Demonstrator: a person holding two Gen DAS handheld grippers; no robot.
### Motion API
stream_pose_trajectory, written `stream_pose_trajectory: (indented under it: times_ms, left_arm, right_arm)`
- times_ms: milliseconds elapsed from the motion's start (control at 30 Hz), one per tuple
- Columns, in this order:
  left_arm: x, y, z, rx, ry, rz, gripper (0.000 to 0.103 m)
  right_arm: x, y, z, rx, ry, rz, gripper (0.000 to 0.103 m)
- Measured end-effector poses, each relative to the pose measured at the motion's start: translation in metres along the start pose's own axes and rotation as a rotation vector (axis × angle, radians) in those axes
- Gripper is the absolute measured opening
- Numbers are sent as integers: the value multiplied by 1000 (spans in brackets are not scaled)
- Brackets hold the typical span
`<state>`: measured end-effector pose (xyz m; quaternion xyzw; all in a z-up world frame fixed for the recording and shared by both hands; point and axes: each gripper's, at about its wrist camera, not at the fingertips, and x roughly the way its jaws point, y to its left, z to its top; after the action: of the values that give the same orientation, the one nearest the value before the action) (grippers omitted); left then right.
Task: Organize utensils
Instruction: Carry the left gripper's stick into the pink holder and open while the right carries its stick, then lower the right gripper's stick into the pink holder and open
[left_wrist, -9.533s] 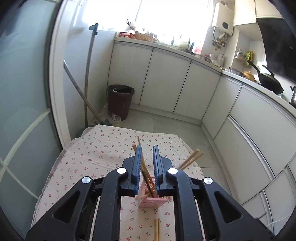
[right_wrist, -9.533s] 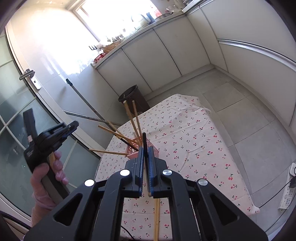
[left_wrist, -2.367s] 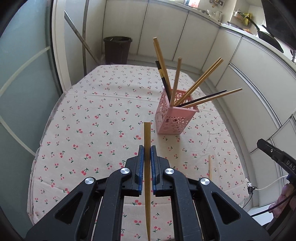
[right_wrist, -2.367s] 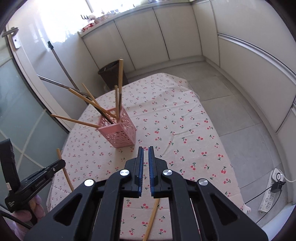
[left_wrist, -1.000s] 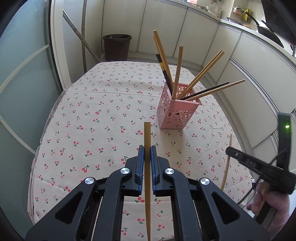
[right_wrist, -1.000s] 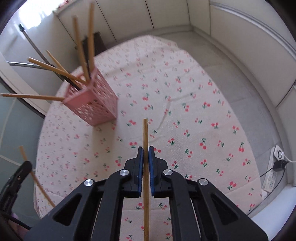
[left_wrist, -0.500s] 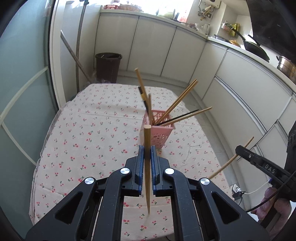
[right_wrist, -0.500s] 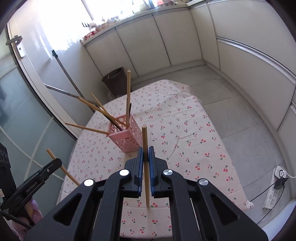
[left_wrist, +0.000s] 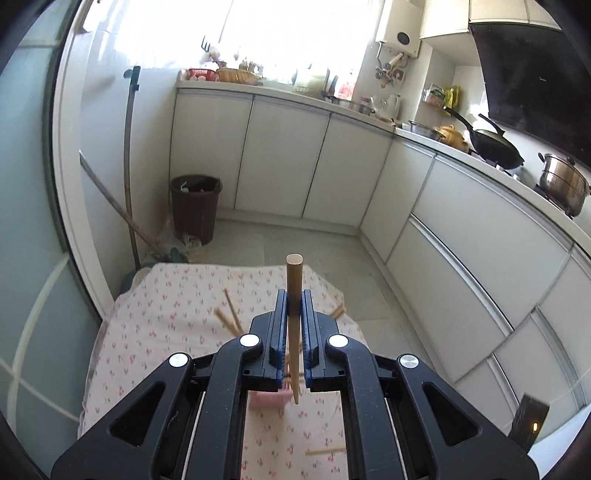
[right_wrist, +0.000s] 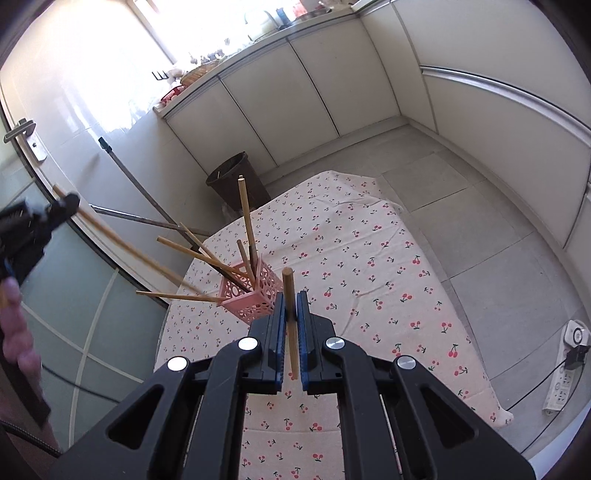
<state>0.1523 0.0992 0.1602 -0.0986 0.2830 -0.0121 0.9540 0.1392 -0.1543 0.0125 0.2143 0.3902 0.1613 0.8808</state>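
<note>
Above the cherry-print tablecloth (right_wrist: 369, 258), the right gripper (right_wrist: 290, 306) has its blue-padded jaws clamped on a round wooden chopstick (right_wrist: 289, 295), blunt end up and the thin tip hanging below the pads. Just beyond it stands the pink holder (right_wrist: 255, 299), a square plastic basket with a lacy cut-out wall, resting on the cloth near the table's left side. Several chopsticks (right_wrist: 245, 225) splay out of it (mostly pale wood, at least one dark), some nearly upright, others leaning far out over the table edge.

At the left edge of the right wrist view, the left gripper (right_wrist: 64, 205) is held by a blurred hand (right_wrist: 14, 332) and carries a long wooden stick (right_wrist: 122, 243) slanting down towards the holder. Seen from its own camera, the left gripper (left_wrist: 294, 314) is closed on that stick (left_wrist: 294, 280), whose flat round end stands up between the pads, with the pink holder (left_wrist: 267, 398) largely hidden beneath the black frame.

One loose chopstick (left_wrist: 325, 451) lies flat on the cloth. Smooth white cabinets (left_wrist: 280, 162) and a dark ribbed bin (left_wrist: 195, 206) stand beyond.
</note>
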Motion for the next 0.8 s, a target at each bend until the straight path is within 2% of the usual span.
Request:
stream_pose_trajectory:
  times_ms: [133, 200, 233, 267, 433, 633, 800]
  left_arm:
    - [30, 2, 7, 10, -11, 71, 8]
    - [49, 10, 2, -4, 33, 86, 16]
    - [54, 17, -2, -29, 52, 84, 27]
    - [53, 26, -7, -54, 49, 81, 34]
    - [31, 57, -21, -108, -29, 143, 49]
    - [14, 84, -32, -170, -35, 126, 62]
    - [5, 88, -29, -152, -69, 143, 70]
  right_arm:
    - [1, 0, 2, -3, 1, 10, 6]
    - [1, 4, 3, -9, -1, 16, 6]
    - [1, 7, 4, -16, -4, 22, 6]
    - [-1, 11, 4, -24, -9, 26, 6]
    - [-14, 38, 18, -67, -58, 66, 6]
    - [-21, 80, 59, -117, -148, 100, 6]
    - [-5, 104, 89, -136, -196, 97, 6]
